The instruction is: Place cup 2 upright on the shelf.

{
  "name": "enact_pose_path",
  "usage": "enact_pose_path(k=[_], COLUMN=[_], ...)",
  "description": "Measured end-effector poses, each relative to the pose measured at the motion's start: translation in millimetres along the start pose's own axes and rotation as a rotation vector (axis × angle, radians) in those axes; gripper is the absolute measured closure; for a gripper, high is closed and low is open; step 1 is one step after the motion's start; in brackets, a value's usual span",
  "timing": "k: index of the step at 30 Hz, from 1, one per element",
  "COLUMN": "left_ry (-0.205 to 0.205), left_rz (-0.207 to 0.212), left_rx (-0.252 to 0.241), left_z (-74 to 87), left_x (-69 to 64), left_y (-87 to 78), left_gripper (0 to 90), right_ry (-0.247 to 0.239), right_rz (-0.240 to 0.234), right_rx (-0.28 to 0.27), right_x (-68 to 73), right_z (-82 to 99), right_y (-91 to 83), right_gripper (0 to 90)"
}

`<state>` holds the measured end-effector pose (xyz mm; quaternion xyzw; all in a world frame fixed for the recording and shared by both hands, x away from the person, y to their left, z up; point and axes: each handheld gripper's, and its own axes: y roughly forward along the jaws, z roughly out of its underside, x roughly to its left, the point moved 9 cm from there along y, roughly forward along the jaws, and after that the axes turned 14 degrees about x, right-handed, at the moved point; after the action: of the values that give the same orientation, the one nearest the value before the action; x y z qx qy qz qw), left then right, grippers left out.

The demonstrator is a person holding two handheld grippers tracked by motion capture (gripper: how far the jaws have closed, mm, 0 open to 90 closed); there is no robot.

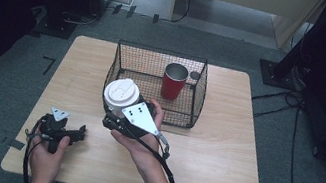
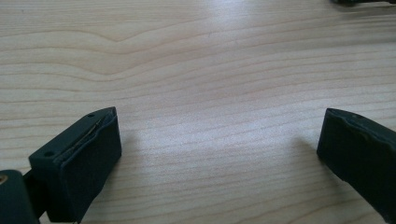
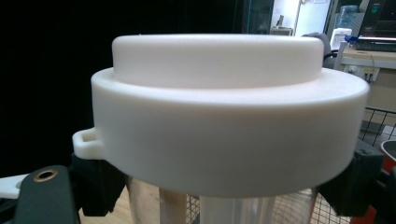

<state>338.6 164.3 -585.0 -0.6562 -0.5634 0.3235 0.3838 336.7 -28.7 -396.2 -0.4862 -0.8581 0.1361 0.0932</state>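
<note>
Evidently mid-carry: clear tumbler with broad white plastic lid (image 3: pixel 229 126) pinched just under the lid by right gripper (image 1: pixel 119 109), held at the near left corner of black wire basket (image 1: pixel 197 102) (red metal cup (image 1: pixel 174 81) already upright inside). Next, probably: lift over the rim, lower beside the cup, release. Left gripper (image 2: pixel 217 154) spread wide, idle over pale wooden table (image 2: pixel 210 70).

Clear tumbler (image 3: pixel 219 210) cut off by the lower edge below its white lid (image 3: pixel 229 135); right gripper (image 1: pixel 122 115) jaws hidden beneath the lid from above
</note>
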Motion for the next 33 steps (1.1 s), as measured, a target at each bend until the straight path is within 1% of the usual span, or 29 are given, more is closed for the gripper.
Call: enact_pose_path(k=[5, 8, 15, 21, 28, 33], left_ry=[0.0, 0.0, 0.001, 0.001, 0.002, 0.003], left_rz=[0.0, 0.0, 0.0, 0.0, 0.0, 0.001], left_rx=[0.0, 0.0, 0.001, 0.001, 0.002, 0.001], left_z=[0.0, 0.0, 0.1, 0.1, 0.2, -0.2], left_x=[0.0, 0.0, 0.0, 0.0, 0.1, -0.1], left_y=[0.0, 0.0, -0.1, -0.1, -0.1, 0.1], left_gripper=[0.4, 0.4, 0.4, 0.4, 0.4, 0.4], right_ry=[0.001, 0.01, -0.002, -0.003, -0.007, 0.001], right_rz=[0.01, 0.014, 0.029, 0.041, 0.059, 0.064], right_rx=[-0.012, -0.023, -0.034, -0.052, -0.069, -0.075], right_x=[-2.9, -4.8, -8.8, -12.0, -17.0, -19.1], right_z=[-4.9, -8.6, -16.7, -24.2, -32.6, -36.7], right_y=[2.2, 3.1, 5.9, 8.1, 13.9, 19.3], right_gripper=[16.0, 16.0, 16.0, 16.0, 16.0, 16.0])
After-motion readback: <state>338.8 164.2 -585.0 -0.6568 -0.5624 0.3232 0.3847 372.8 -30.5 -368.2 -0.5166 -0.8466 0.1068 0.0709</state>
